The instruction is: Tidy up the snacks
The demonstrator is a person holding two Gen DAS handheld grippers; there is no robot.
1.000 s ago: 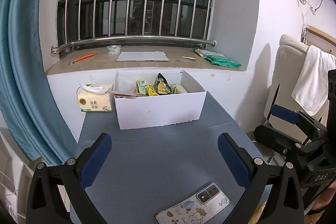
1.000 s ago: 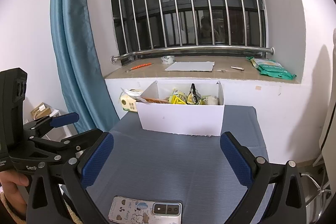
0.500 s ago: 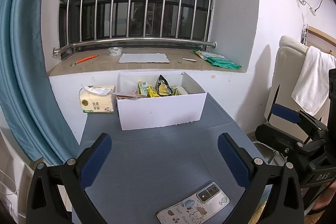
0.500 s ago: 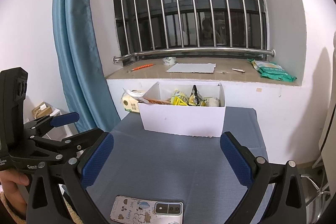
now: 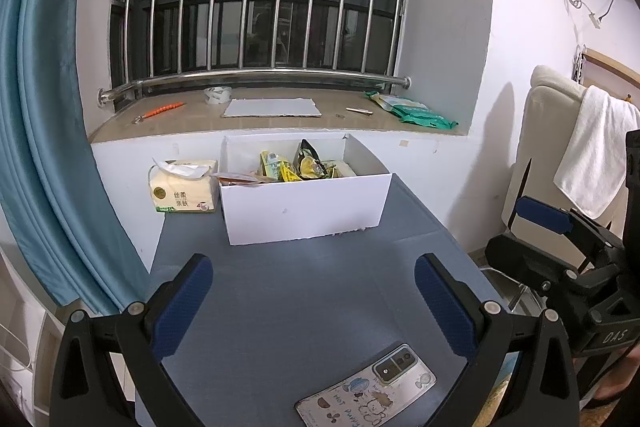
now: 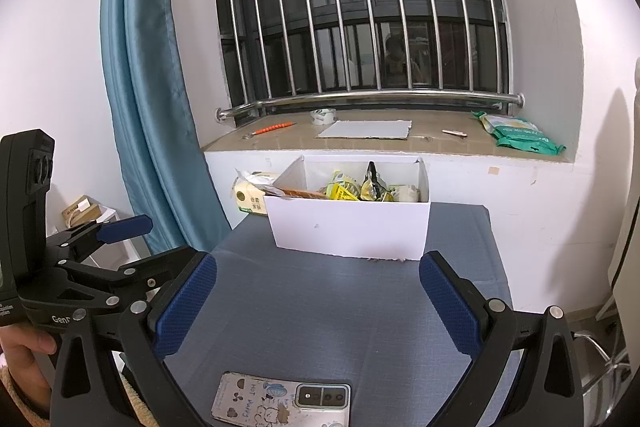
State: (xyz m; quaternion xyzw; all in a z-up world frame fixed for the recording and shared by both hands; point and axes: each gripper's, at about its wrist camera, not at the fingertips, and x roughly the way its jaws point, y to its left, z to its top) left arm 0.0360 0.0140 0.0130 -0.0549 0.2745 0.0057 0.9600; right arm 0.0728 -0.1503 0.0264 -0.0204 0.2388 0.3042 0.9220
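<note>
At centre of both views, sitting on the blue-grey table (image 5: 304, 291): white box (image 5: 308, 209) packed with snacks (image 5: 294, 169), now lying a little lower in frame than a second ago, more window bar showing above. Hovering over the near table edge, holding nothing: left gripper (image 5: 312, 299), blue pads (image 5: 182, 303) spread wide; likewise right gripper (image 6: 318, 301), parted wide, nothing between its pads (image 6: 186, 299). Lying flat at bottom centre, between the fingers: phone (image 6: 282, 405) in a cartoon case.

Showing only from the right wrist, lower left: hand (image 6: 24, 351) gripping the other tool's handle, plus small cardboard box (image 6: 82, 213) on a low shelf. Showing only from the left wrist, right edge: white towel (image 5: 596, 155) draping over a cream chair (image 5: 540, 131).

Resting beside the box, left: tissue pack (image 5: 182, 193). Lying on the sill above: tape roll (image 5: 218, 95), grey sheet (image 5: 272, 107), green packet (image 5: 412, 109). Hanging at left: blue curtain (image 6: 148, 75).
</note>
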